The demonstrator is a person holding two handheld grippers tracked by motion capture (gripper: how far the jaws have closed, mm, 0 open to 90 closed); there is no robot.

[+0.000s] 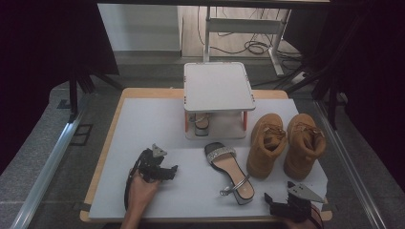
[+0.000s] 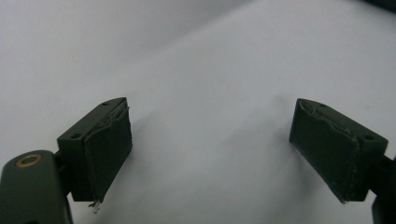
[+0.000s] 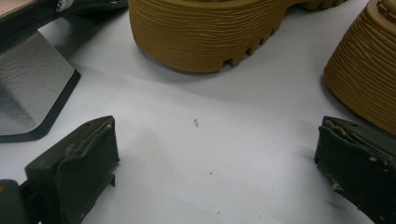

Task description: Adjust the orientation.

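Here, the left gripper (image 1: 168, 171) is resting low on the white mat (image 1: 143, 124), held by a hand (image 1: 141, 190), its jaws standing wide apart with nothing between them; in the left gripper view the left gripper (image 2: 210, 154) is facing bare mat (image 2: 210, 70). The right gripper (image 1: 271, 199) is sitting at the near right corner of the mat, jaws also spread wide and empty. Just beyond it, two tan boots (image 1: 286, 143) are standing side by side, and the right gripper view is showing their ribbed soles (image 3: 205, 32) near the open jaws. A sandal (image 1: 229, 171) with a sparkly strap is lying between the two grippers, just left of the boots. Another sandal (image 1: 202, 123) is sitting under a small white stand (image 1: 217, 86) at the back.
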